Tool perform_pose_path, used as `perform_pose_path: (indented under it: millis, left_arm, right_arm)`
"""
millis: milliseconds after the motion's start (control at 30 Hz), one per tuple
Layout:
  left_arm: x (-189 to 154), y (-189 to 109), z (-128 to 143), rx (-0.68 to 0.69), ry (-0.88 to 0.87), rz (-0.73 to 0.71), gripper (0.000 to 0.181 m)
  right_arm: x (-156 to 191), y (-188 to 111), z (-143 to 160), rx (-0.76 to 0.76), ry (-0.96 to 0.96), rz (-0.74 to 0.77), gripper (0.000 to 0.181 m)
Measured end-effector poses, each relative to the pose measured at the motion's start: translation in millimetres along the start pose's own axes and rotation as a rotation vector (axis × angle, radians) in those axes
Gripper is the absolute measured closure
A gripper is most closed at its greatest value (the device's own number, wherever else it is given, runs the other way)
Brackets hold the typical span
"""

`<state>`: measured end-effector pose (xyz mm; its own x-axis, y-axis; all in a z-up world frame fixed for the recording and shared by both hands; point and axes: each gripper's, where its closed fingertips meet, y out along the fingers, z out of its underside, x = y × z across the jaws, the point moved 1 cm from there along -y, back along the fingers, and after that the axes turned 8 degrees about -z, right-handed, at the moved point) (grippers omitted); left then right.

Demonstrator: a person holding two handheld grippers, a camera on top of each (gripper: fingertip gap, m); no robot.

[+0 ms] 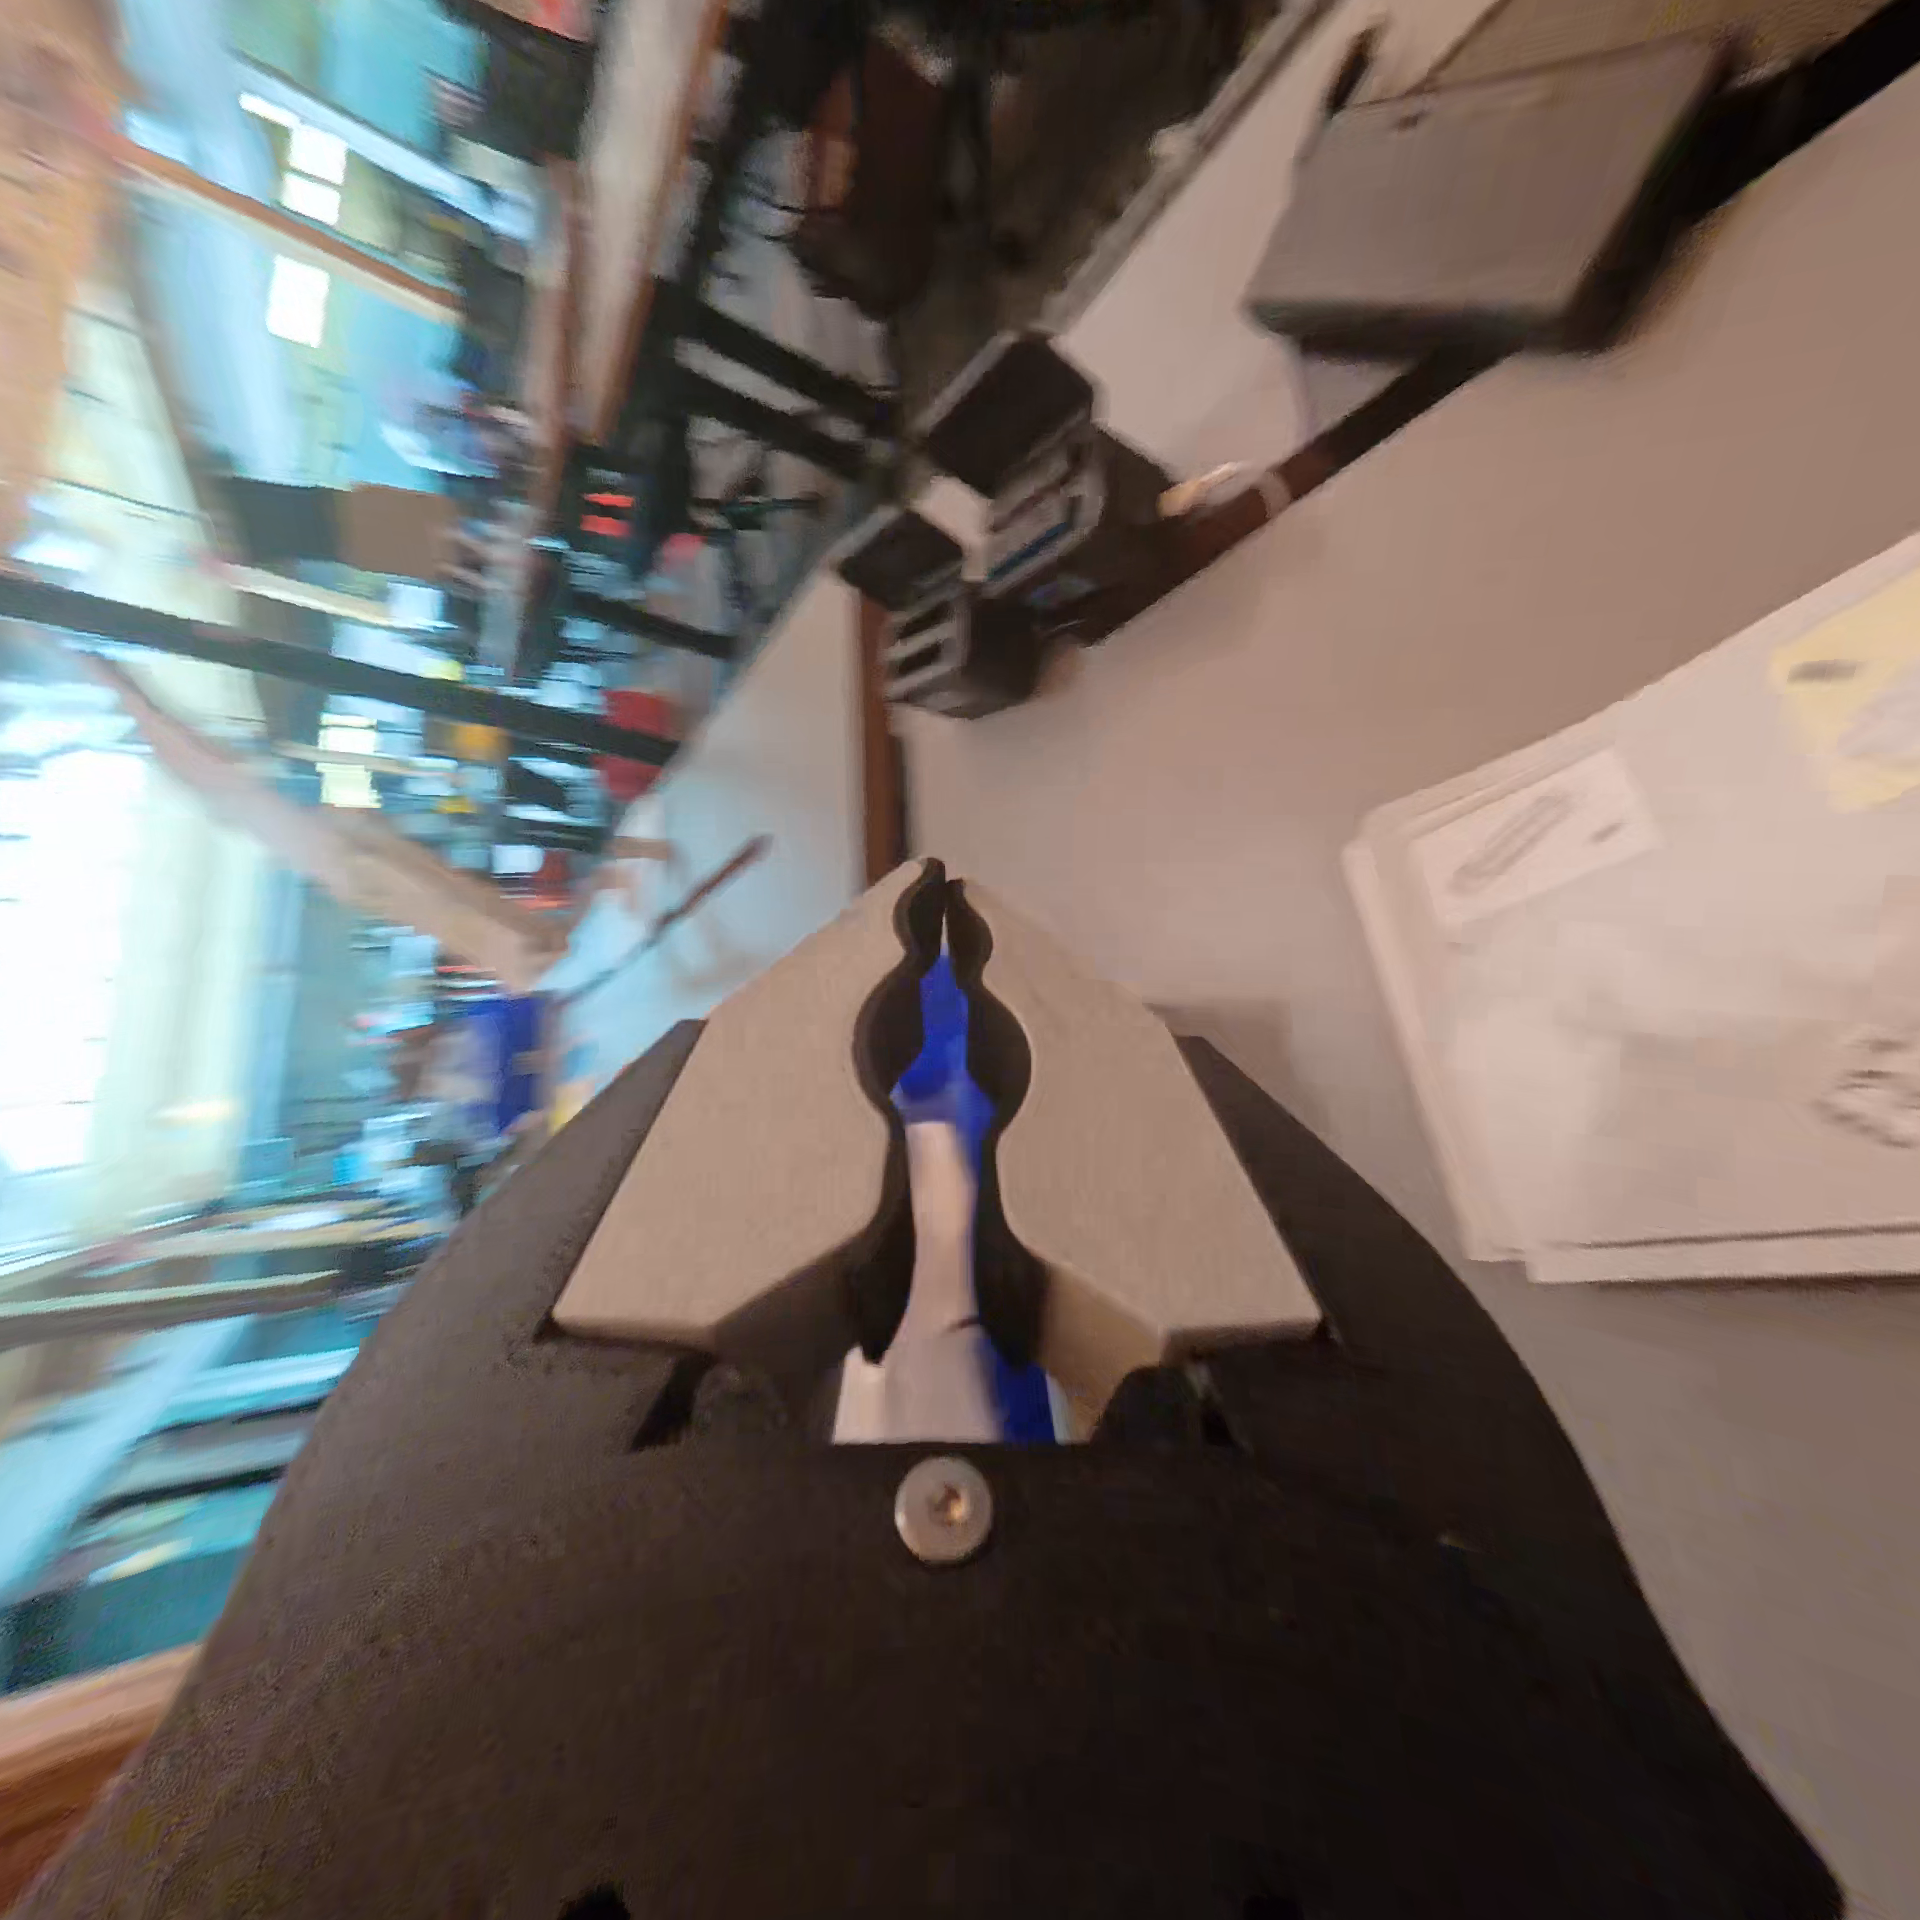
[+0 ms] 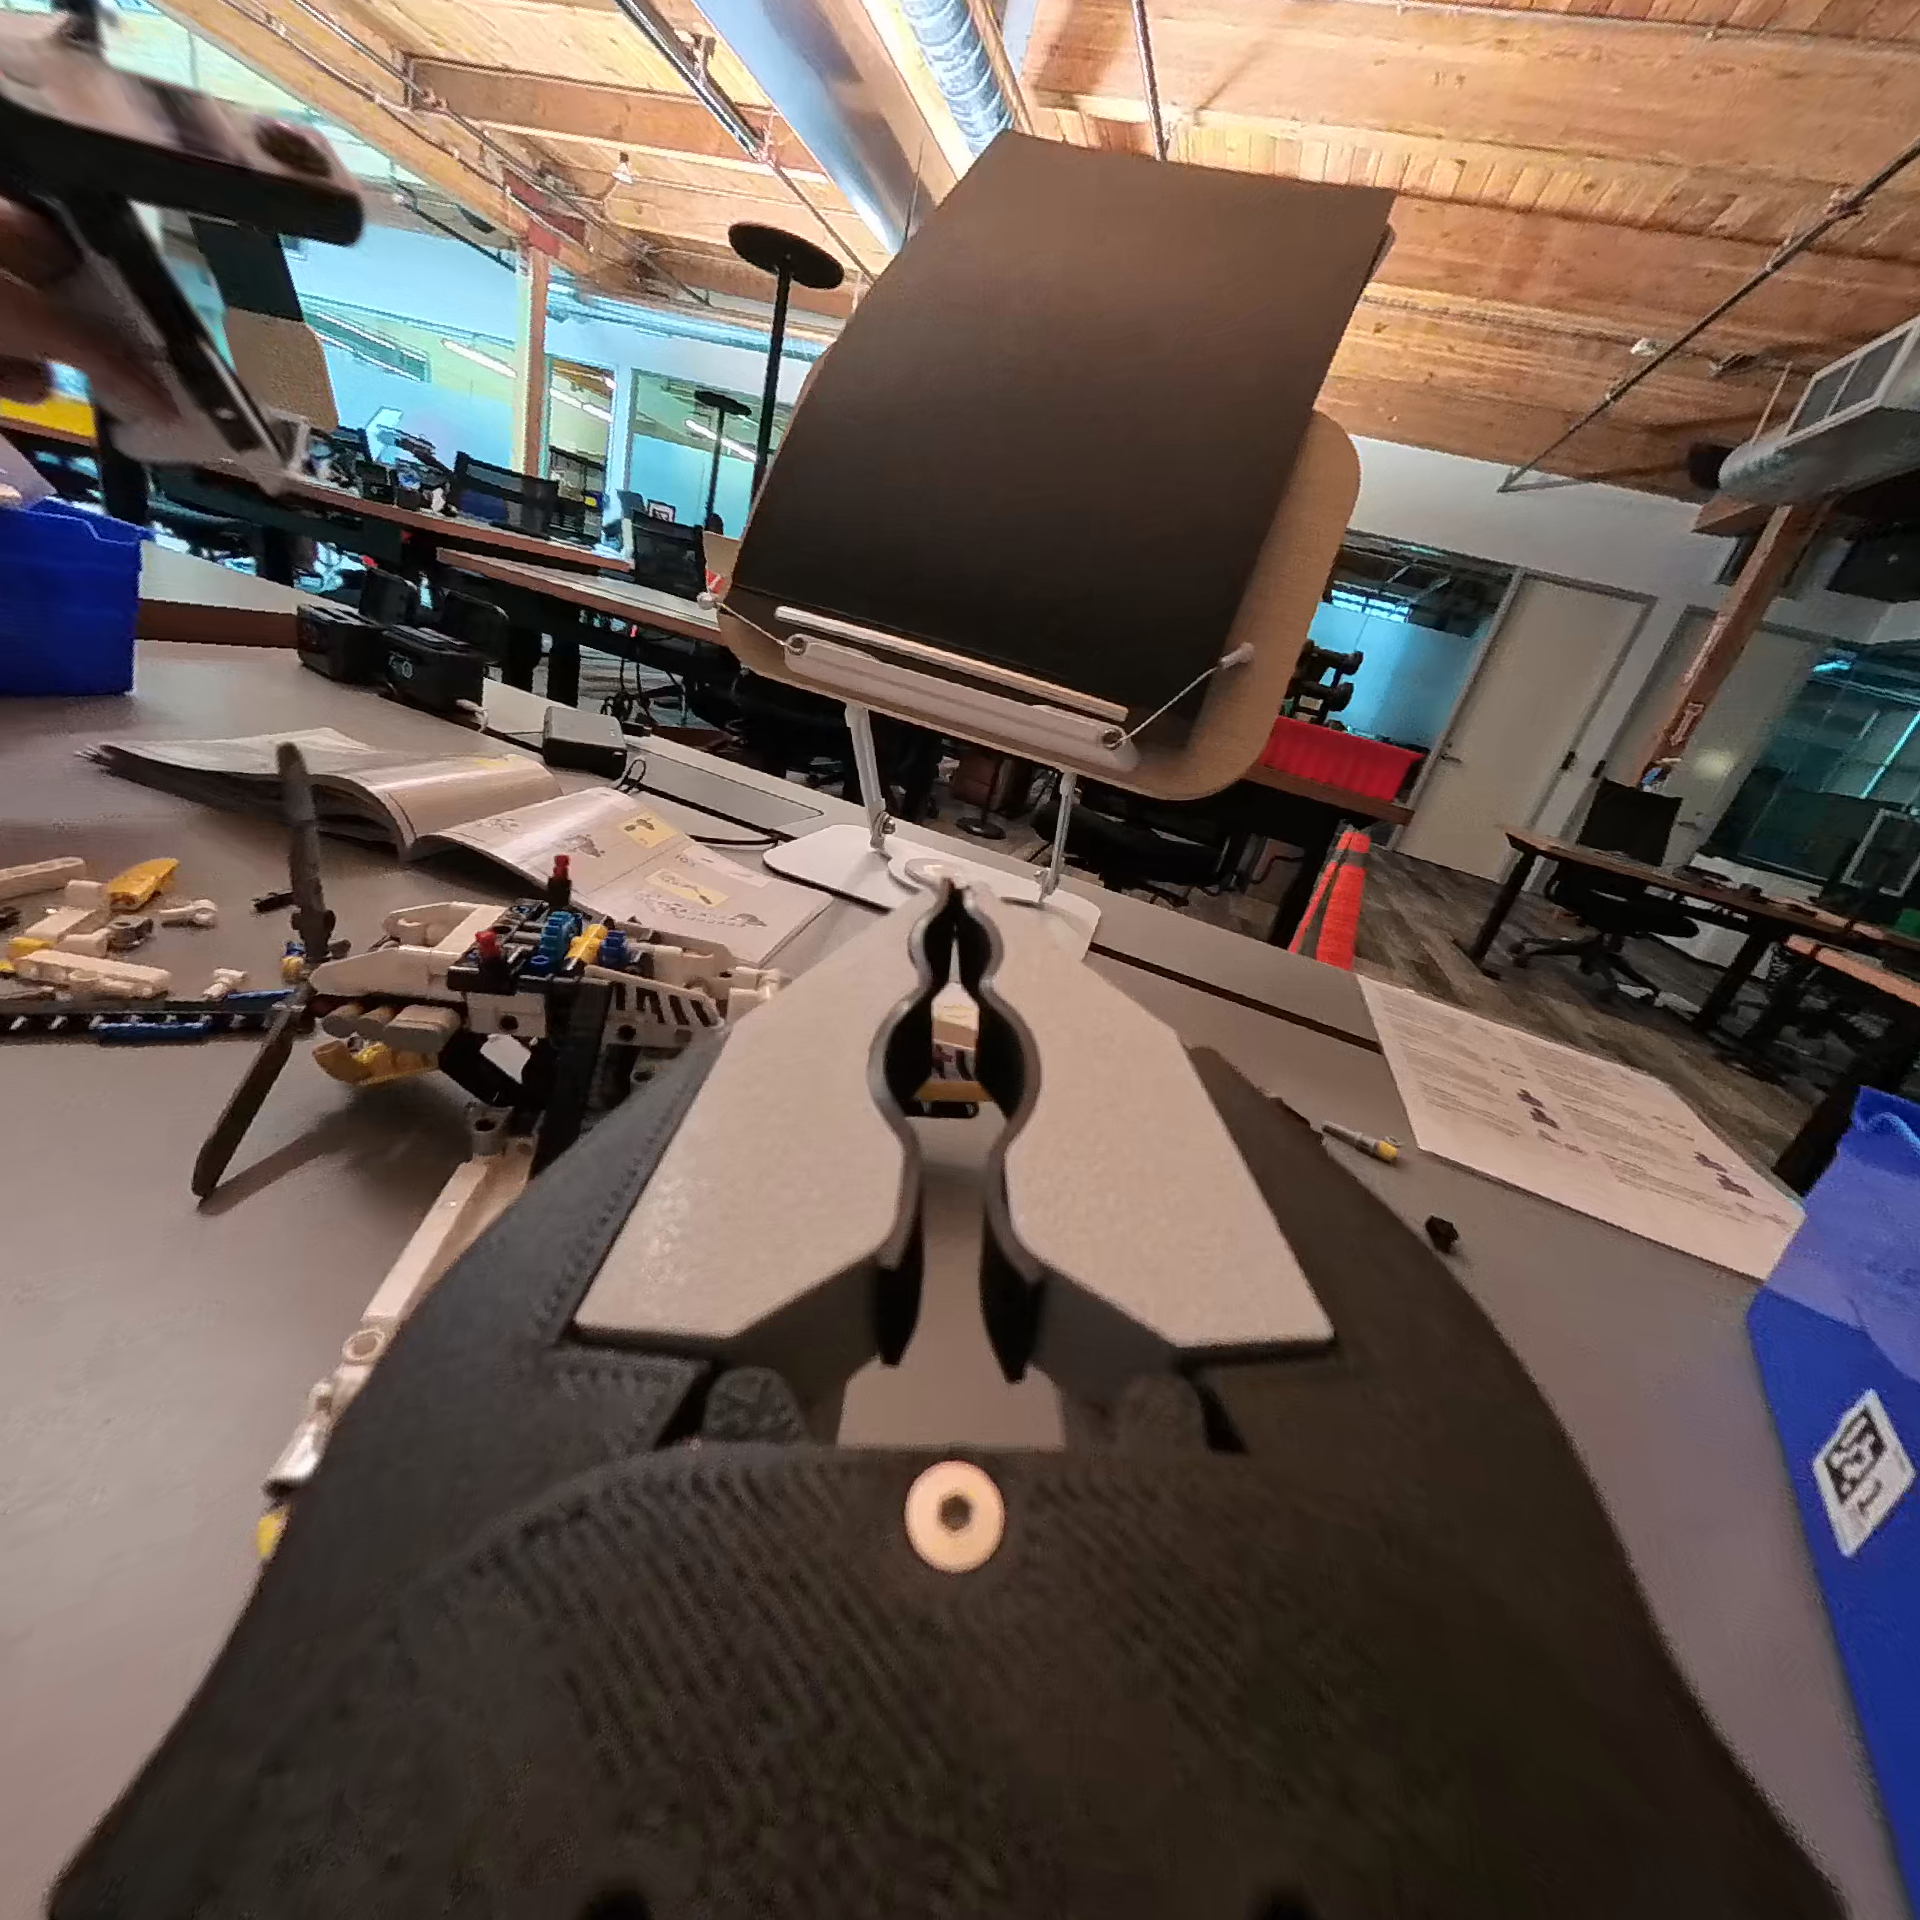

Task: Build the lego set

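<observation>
A part-built lego helicopter model (image 2: 540, 977) in white, black and yellow lies on the grey table (image 2: 156, 1299), with a dark rotor blade (image 2: 301, 852) sticking up. My right gripper (image 2: 948, 904) is shut just right of it and low over the table. A bit of the model shows through the gap behind the tips; I cannot tell if it is gripped. My left gripper (image 1: 945, 894) is shut and tilted; blue and white show through its gap. It also shows, held by a hand, at the upper left of the right wrist view (image 2: 281, 442).
Loose lego pieces (image 2: 94, 925) lie at the left. An open instruction booklet (image 2: 499, 821) (image 1: 1662, 935) lies behind the model. A book stand with a black board (image 2: 1049, 436) stands at the back. Blue bins sit at the far left (image 2: 62, 613) and near right (image 2: 1849, 1403). A printed sheet (image 2: 1558, 1122) lies at the right. About 55 centimetres separates my left fingertips from my right.
</observation>
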<state>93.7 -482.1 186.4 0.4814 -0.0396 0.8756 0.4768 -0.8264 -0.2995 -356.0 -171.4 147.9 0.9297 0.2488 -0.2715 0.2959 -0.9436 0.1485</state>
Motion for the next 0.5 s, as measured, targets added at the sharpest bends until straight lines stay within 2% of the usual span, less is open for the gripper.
perform_pose_path:
  millis: [67, 100, 200, 300, 500]
  left_arm:
    - [17, -14, -7, -0.005, 0.085, -0.186, 0.181]
    - [19, -21, -12, -0.009, 0.099, -0.219, 0.181]
    - [20, -37, -33, -0.089, 0.039, -0.238, 0.181]
    - [28, -44, -37, -0.128, 0.005, -0.28, 0.181]
    - [22, -44, -46, -0.185, 0.067, -0.276, 0.181]
  right_arm:
    - [-2, 2, 5, 0.029, -0.008, 0.01, 0.181]
    - [-2, 3, 8, 0.042, -0.018, 0.015, 0.181]
    - [-2, 5, 14, 0.072, -0.041, 0.023, 0.181]
    - [-1, 6, 15, 0.081, -0.057, 0.023, 0.181]
    - [-3, 10, 19, 0.107, -0.121, 0.057, 0.181]
